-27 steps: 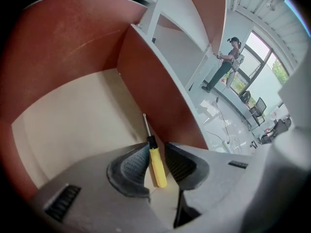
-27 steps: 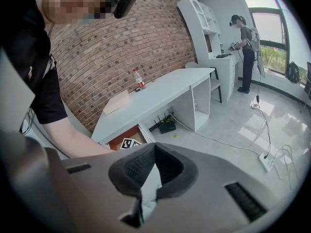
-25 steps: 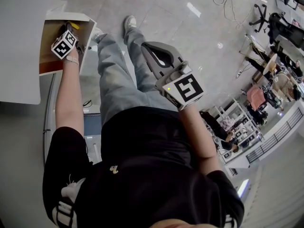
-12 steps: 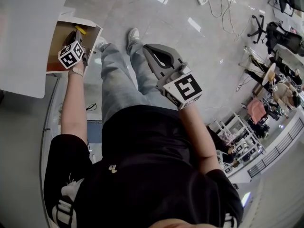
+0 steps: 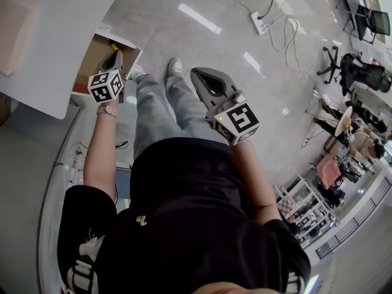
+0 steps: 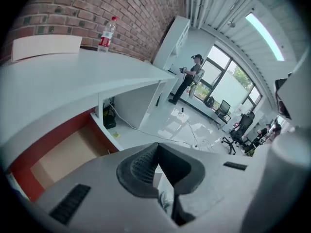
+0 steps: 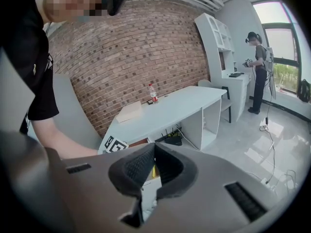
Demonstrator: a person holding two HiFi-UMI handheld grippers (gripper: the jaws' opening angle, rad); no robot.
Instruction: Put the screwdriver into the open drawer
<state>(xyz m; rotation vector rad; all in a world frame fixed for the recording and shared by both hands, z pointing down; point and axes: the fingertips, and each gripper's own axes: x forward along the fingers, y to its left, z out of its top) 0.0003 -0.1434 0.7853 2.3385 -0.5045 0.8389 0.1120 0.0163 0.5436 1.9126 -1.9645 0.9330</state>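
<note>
lifted back out of the drawer since a second ago, the grey left tongs (image 5: pixel 117 56) with their marker cube now hang over its near corner, clenched tip to tip on nothing. curved white worktop (image 5: pixel 43 48) fills the upper left. an open white-walled drawer with a tan wooden floor (image 5: pixel 97 55) juts from under its edge. grey right tongs (image 5: pixel 196 73) are held over the person's legs (image 5: pixel 156 112), well apart from the drawer, also clenched and empty. yellow-handled screwdriver (image 5: pixel 113 45) lies inside the drawer, at its far end.
</note>
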